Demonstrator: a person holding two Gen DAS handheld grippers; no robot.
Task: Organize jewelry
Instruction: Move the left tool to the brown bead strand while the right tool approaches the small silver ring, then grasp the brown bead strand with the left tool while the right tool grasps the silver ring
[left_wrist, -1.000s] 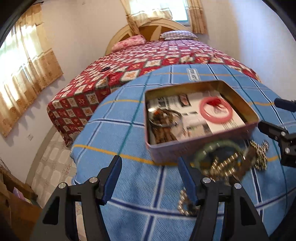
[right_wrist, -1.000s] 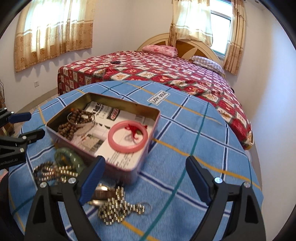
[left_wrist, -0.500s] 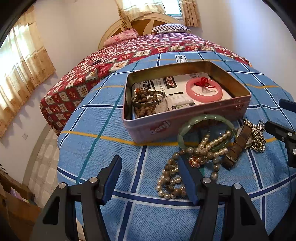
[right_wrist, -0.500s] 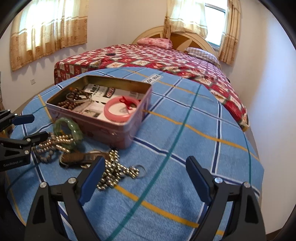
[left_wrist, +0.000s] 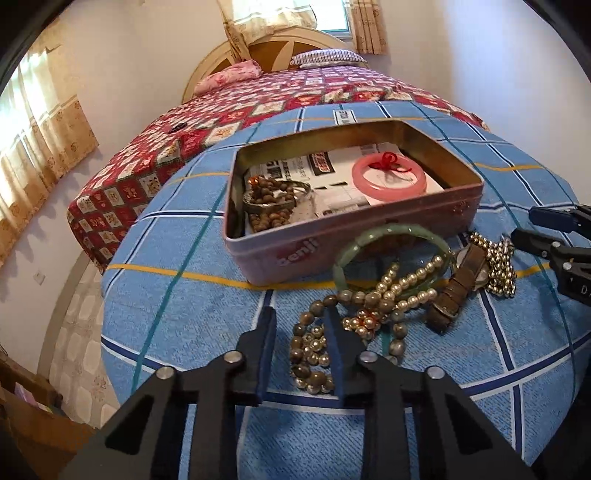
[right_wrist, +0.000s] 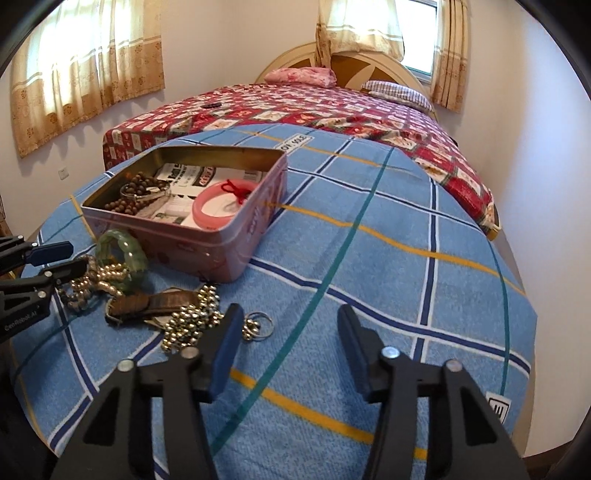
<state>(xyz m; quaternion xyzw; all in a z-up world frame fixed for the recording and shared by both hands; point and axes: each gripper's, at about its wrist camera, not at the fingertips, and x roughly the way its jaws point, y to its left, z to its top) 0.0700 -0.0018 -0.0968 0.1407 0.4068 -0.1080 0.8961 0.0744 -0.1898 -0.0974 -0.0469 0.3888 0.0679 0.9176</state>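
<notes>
A pink tin box (left_wrist: 354, 243) (right_wrist: 207, 240) sits on the blue plaid cloth. It holds a pink bangle (left_wrist: 388, 179) (right_wrist: 218, 206) and brown wooden beads (left_wrist: 269, 199) (right_wrist: 136, 192) on paper. In front of it lie a green jade bangle (left_wrist: 391, 240) (right_wrist: 122, 251), pearl and grey bead strands (left_wrist: 369, 302) (right_wrist: 96, 277), a brown-strapped watch (left_wrist: 458, 284) (right_wrist: 147, 302) and a gold bead chain (left_wrist: 498, 262) (right_wrist: 192, 317). My left gripper (left_wrist: 299, 325) is open and empty, its right finger over the grey beads. My right gripper (right_wrist: 288, 328) is open and empty, beside the gold chain.
Small metal rings (right_wrist: 258, 325) lie by the right gripper's left finger. A bed with a red patterned quilt (left_wrist: 258, 110) (right_wrist: 314, 107) stands behind the table. A wooden crate (left_wrist: 33, 417) stands on the floor at left.
Both grippers have narrowed their opening and moved closer to the jewelry pile. The left gripper shifted right toward the bead strands; the right gripper came lower toward the gold chain.
</notes>
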